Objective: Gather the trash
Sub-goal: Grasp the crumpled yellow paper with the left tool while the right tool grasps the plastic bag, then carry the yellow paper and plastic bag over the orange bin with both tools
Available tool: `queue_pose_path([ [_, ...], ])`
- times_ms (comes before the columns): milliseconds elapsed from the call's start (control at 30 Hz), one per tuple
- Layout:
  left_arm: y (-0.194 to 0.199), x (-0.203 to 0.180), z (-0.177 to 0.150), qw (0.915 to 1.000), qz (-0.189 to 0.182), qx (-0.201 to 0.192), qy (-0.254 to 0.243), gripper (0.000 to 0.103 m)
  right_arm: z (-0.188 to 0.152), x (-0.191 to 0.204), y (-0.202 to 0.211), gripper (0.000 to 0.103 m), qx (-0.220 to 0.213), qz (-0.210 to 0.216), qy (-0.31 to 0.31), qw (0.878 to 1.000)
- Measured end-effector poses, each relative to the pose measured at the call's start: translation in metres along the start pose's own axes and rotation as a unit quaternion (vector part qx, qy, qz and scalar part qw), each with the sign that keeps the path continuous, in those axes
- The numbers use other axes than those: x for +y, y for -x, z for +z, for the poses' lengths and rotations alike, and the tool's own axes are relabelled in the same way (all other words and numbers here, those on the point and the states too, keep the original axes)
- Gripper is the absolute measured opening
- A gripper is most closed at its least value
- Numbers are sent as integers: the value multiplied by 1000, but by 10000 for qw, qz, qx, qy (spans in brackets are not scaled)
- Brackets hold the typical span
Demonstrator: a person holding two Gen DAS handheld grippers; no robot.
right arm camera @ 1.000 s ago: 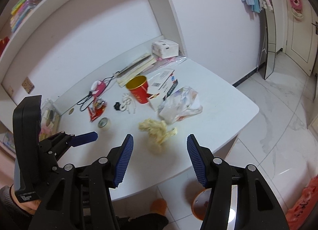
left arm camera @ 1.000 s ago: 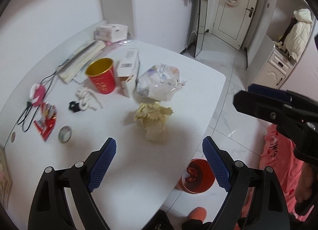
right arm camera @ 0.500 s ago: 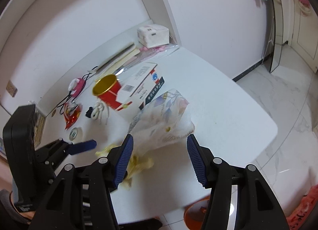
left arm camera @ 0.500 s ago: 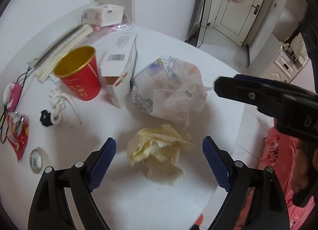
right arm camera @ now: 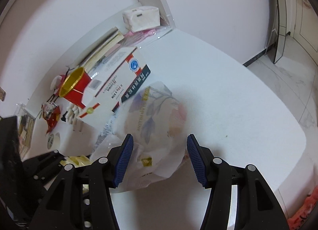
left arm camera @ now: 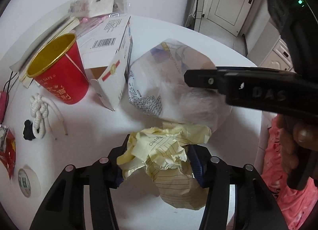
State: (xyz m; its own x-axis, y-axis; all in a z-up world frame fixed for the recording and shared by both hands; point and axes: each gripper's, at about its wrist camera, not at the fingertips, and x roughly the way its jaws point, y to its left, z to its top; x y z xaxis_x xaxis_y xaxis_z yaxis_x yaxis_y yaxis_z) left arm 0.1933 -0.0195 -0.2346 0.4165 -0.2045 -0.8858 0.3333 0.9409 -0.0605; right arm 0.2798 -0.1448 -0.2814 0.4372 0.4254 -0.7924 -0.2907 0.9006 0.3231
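Since half a second ago my left gripper (left arm camera: 159, 162) has clamped the crumpled yellow paper (left arm camera: 167, 154), which hides both pads. My right gripper (right arm camera: 159, 158) stays spread around the plastic bag (right arm camera: 151, 122), its base hidden at 6 o'clock

The left gripper (left arm camera: 157, 162) is closed on the crumpled yellow paper (left arm camera: 165, 154) near the front edge of the desk (left arm camera: 95, 118). Just behind the paper lies a plastic bag (left arm camera: 171, 85), and the right gripper (left arm camera: 238, 89) reaches over it from the right side. Left of the bag lies an open white carton (left arm camera: 111, 61), then a red cup (left arm camera: 59, 71) standing upright. A knotted white rope (left arm camera: 41, 110) and a tape roll (left arm camera: 27, 180) lie toward the left edge.
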Motion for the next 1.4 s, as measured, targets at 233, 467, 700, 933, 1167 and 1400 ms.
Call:
queue_pose_path([
  [233,8,12,-3,9996,-259,-56,115,48,-8,0,-8,18,-47,-94,53,9999],
  [467,16,17,-7,9994,-312,-79,158,43,-17,-4,6,8,-229,11,-158,9996],
  [700,33,27,-5,9989,-358,-63,291,41,-26,-4,39,7,-441,-18,-292,9986],
  [933,67,24,-4,9990,-363,-189,191,41,-46,6,94,7,-682,-21,-417,9968],
  [1167,102,-2,-9,9984,-369,-437,-25,41,-83,13,162,7,-874,-117,-547,9946],
  [1400,124,-40,-24,9966,-505,-582,-293,41,-130,14,219,7,-995,-259,-690,9923],
])
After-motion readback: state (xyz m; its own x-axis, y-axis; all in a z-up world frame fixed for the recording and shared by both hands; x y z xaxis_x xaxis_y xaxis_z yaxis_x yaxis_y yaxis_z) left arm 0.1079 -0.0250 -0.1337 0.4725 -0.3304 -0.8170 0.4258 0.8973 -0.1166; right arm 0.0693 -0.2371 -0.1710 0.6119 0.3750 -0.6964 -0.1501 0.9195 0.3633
